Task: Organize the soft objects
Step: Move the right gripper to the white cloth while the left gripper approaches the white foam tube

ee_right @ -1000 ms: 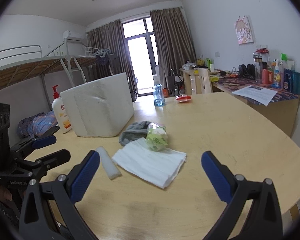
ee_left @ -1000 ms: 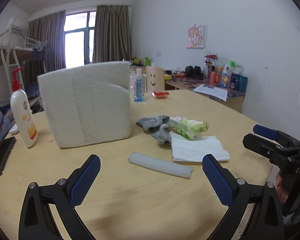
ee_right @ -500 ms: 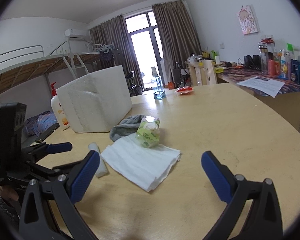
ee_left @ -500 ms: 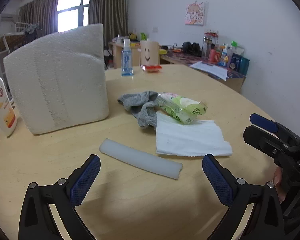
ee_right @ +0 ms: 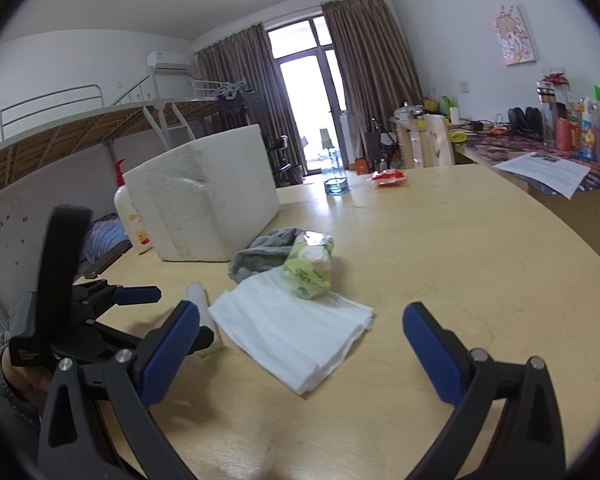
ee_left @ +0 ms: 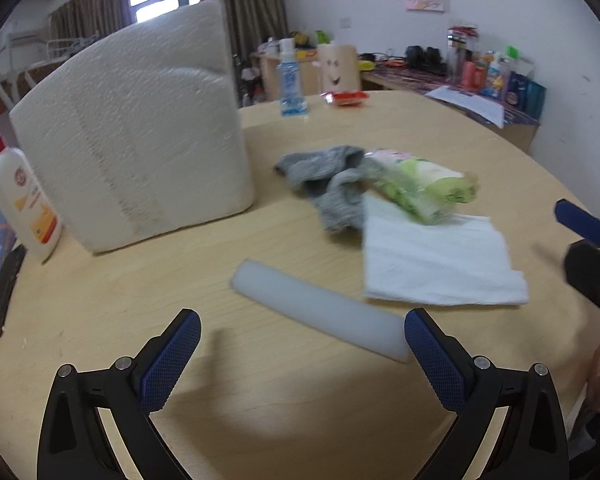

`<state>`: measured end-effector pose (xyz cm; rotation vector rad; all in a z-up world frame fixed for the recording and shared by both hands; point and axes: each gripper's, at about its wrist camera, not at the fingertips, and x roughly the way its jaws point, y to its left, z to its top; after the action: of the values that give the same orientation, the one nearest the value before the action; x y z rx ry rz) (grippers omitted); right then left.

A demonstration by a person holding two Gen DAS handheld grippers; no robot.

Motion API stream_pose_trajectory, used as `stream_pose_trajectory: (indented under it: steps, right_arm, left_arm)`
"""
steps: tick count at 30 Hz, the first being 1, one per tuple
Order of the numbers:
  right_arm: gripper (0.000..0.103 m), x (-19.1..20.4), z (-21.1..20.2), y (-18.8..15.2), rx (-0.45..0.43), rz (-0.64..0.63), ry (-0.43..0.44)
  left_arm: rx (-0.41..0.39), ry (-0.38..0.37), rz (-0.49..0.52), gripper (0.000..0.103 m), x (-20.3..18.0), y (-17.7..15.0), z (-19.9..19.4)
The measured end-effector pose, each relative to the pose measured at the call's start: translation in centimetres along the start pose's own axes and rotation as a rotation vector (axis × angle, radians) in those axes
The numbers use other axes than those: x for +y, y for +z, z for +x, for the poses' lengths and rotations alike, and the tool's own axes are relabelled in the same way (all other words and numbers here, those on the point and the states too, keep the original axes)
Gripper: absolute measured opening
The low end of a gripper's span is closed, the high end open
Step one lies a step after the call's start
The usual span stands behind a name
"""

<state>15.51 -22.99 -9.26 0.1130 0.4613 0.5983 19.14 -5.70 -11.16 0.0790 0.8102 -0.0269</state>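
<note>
A white foam strip [ee_left: 320,308] lies on the wooden table just ahead of my left gripper [ee_left: 300,364], which is open and empty with the strip's near end by its right finger. A folded white tissue stack [ee_left: 436,260], a green tissue pack [ee_left: 420,188] and a grey sock [ee_left: 328,180] lie beyond it. My right gripper [ee_right: 300,352] is open and empty, just short of the tissue stack [ee_right: 292,332]. The green pack [ee_right: 310,264], sock [ee_right: 260,256] and strip [ee_right: 204,312] also show in the right wrist view.
A big white foam block [ee_left: 136,144] stands at the back left with a lotion pump bottle [ee_left: 20,200] beside it. A dark phone [ee_left: 4,292] lies at the left edge. A small clear bottle [ee_left: 292,80] and red packet [ee_left: 346,98] sit far back.
My left gripper has moved forward and down toward the foam strip, which now lies close to its fingertips. My right gripper has edged closer to the tissue stack.
</note>
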Motion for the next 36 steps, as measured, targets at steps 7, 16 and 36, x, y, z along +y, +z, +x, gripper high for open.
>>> stream_pose_trajectory:
  steps: [7, 16, 36]
  right_arm:
    - [0.103, 0.3, 0.6, 0.4, 0.002, -0.022, 0.023]
    - [0.103, 0.1, 0.7, 0.4, 0.014, -0.020, 0.012]
    - [0.103, 3.6, 2.5, 0.3, 0.098, -0.139, 0.036]
  left_arm:
    - [0.019, -0.021, 0.023, 0.102, -1.3, -0.1, -0.1]
    - [0.065, 0.009, 0.030, 0.102, -1.2, 0.2, 0.5]
    - [-0.003, 0.044, -0.189, 0.102, 4.9, -0.9, -2.4]
